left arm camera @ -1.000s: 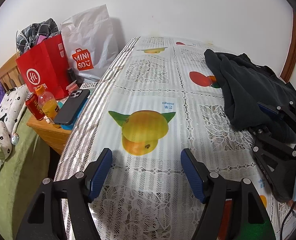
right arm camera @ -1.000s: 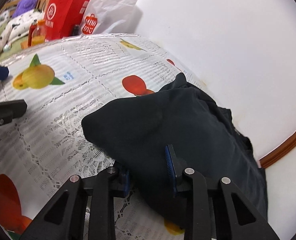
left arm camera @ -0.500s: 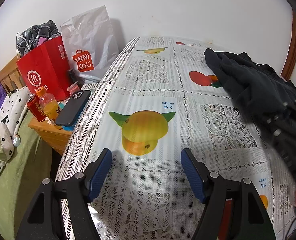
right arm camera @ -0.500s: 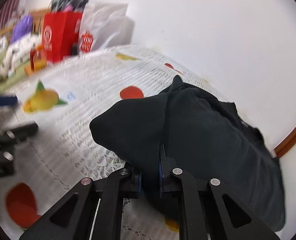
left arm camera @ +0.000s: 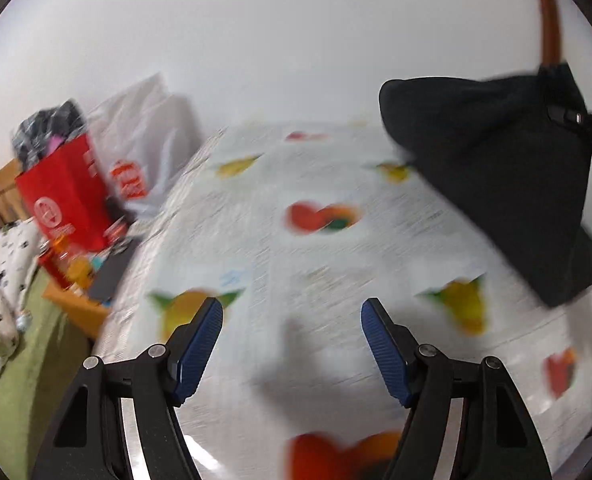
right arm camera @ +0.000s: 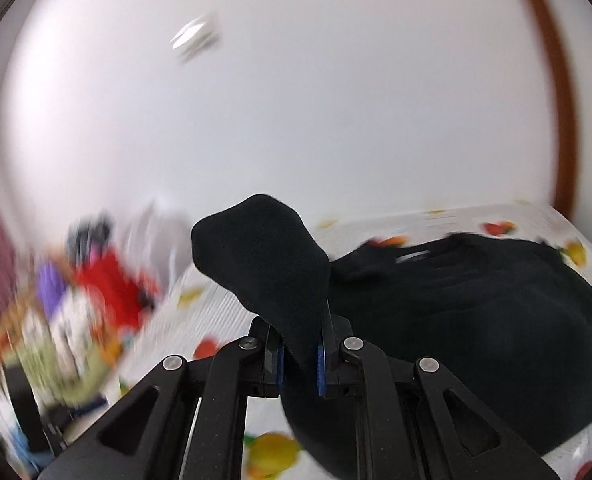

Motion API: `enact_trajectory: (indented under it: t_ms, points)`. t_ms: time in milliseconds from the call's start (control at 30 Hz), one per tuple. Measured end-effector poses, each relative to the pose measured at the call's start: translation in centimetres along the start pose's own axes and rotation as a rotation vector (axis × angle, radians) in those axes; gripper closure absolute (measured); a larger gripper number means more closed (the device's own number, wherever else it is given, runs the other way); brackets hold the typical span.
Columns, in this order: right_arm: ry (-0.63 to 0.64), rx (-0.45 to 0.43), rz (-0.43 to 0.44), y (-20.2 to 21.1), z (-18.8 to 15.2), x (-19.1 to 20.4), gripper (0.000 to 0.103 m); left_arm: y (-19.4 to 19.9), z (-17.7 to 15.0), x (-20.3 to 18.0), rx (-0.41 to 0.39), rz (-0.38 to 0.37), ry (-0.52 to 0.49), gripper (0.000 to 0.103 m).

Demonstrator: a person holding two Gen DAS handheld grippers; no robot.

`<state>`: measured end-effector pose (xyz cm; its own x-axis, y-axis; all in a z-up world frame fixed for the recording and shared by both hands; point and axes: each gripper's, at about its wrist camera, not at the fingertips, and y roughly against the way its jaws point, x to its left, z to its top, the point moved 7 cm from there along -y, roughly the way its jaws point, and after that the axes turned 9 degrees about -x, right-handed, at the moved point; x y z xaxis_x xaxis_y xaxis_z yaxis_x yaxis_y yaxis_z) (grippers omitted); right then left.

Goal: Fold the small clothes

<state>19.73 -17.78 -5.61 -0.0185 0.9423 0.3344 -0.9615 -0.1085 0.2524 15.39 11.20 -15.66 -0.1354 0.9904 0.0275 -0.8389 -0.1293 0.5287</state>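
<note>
Garment (right arm camera: 475,320): black, soft knit, bunched. One fold stands up from the right gripper (right arm camera: 299,356), whose jaws are clenched on it; the bulk trails right over the table (left arm camera: 296,248), partly lifted. Left gripper (left arm camera: 292,344): jaws spread wide, nothing between them, above the fruit-print tablecloth, well apart from the garment. Red bag (left arm camera: 62,200) at the table's left. Both views blurred.

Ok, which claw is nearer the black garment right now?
Right. The right claw is clamped on the black garment, lifting it. The left claw is open, apart from it over the tablecloth.
</note>
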Motion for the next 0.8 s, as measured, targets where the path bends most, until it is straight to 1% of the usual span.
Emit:
enact_trajectory:
  t_ms: [33,100,133,167,200,233,300,333,367,467,500,533,567,633,700,800]
  points:
    - [-0.052,-0.025,-0.020,1.0,0.7,-2.5,0.092,0.2,0.5,-1.5,-0.016,-0.036,0.002,0.033]
    - [-0.118,-0.066,-0.078,2.7,1.1,-7.1,0.093,0.2,1.3,-4.6,-0.039,-0.103,-0.009,0.033]
    - [-0.143,-0.085,-0.125,3.7,0.9,-9.5,0.093,0.0,1.4,-5.9,-0.044,-0.129,-0.015,0.033]
    - [-0.165,-0.084,-0.171,4.4,0.3,-11.9,0.093,-0.1,1.6,-7.5,-0.046,-0.161,-0.023,0.033]
    - [-0.175,-0.071,-0.196,4.8,-0.3,-13.3,0.092,-0.3,1.6,-9.1,-0.044,-0.190,-0.032,0.033]
    - [-0.189,-0.037,-0.240,5.2,-1.4,-15.5,0.092,-0.7,1.5,-11.1,-0.033,-0.229,-0.045,0.033]
    - [-0.218,0.003,-0.278,5.9,-2.9,-18.0,0.091,-1.0,1.0,-14.1,-0.012,-0.281,-0.069,0.033]
    - [-0.229,0.038,-0.284,6.2,-4.0,-19.3,0.090,-1.1,0.8,-15.7,-0.003,-0.309,-0.083,0.033]
    - [-0.228,0.053,-0.281,6.4,-4.5,-19.8,0.089,-1.1,0.5,-17.3,0.005,-0.338,-0.102,0.033]
    - [-0.195,0.081,-0.283,7.1,-5.4,-20.8,0.079,-0.9,-0.2,-20.8,0.027,-0.398,-0.150,0.033]
    - [-0.176,0.081,-0.293,7.2,-5.3,-21.2,0.072,-1.0,-0.4,-21.7,0.041,-0.414,-0.160,0.033]
    - [-0.148,0.065,-0.308,7.6,-5.0,-21.4,0.067,-1.0,-0.8,-22.6,0.058,-0.433,-0.166,0.033]
    - [-0.124,0.052,-0.321,7.8,-4.6,-21.7,0.066,-1.1,-1.2,-23.5,0.076,-0.458,-0.173,0.033]
    - [-0.097,0.051,-0.315,7.6,-4.3,-22.1,0.055,-1.1,-1.9,-25.1,0.104,-0.474,-0.194,0.032]
    - [-0.105,0.081,-0.289,6.8,-4.6,-22.5,0.053,-1.5,-2.7,-26.2,0.121,-0.466,-0.223,0.032]
    - [-0.073,0.125,-0.292,5.2,-5.4,-22.9,0.055,-2.6,-3.2,-27.7,0.135,-0.458,-0.241,0.032]
